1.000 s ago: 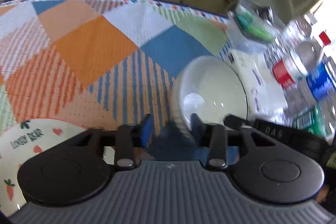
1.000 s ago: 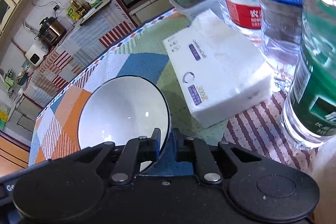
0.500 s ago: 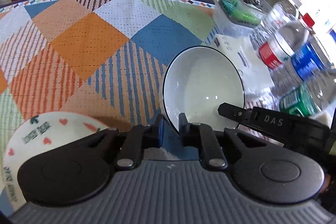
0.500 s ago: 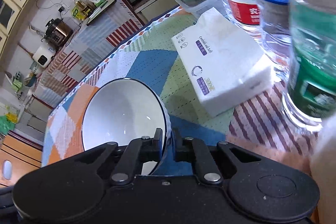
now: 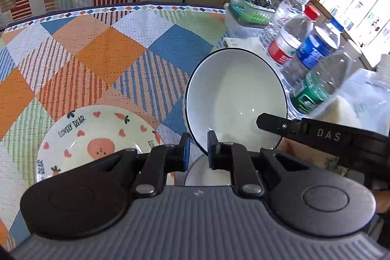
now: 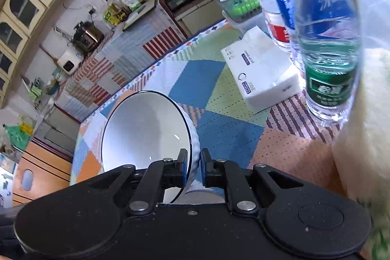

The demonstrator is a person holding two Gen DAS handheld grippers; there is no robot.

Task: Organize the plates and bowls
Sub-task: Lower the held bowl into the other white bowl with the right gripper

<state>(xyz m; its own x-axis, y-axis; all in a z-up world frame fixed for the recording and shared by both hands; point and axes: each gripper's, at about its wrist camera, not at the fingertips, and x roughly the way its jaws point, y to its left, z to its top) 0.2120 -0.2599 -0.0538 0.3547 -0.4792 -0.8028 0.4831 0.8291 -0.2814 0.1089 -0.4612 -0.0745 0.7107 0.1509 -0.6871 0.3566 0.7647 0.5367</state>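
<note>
A kitchen with cabinets and a cloth-draped counter lies behind the bench (image 5: 102, 50), which is covered in a patchwork cloth of orange, blue and green. On it lies a cartoon-print plate (image 5: 97, 138) reading "LOVELY BEAR", with a tissue pack (image 6: 263, 75) and water bottles (image 6: 326, 41) clustered at the far side. A white bowl (image 5: 234, 99) with a dark rim is held tilted above the cloth. The left hand-held gripper (image 5: 198, 150) is clamped on the bowl's near rim, and the right hand-held gripper (image 6: 193, 165) is clamped on its wall opposite.
</note>
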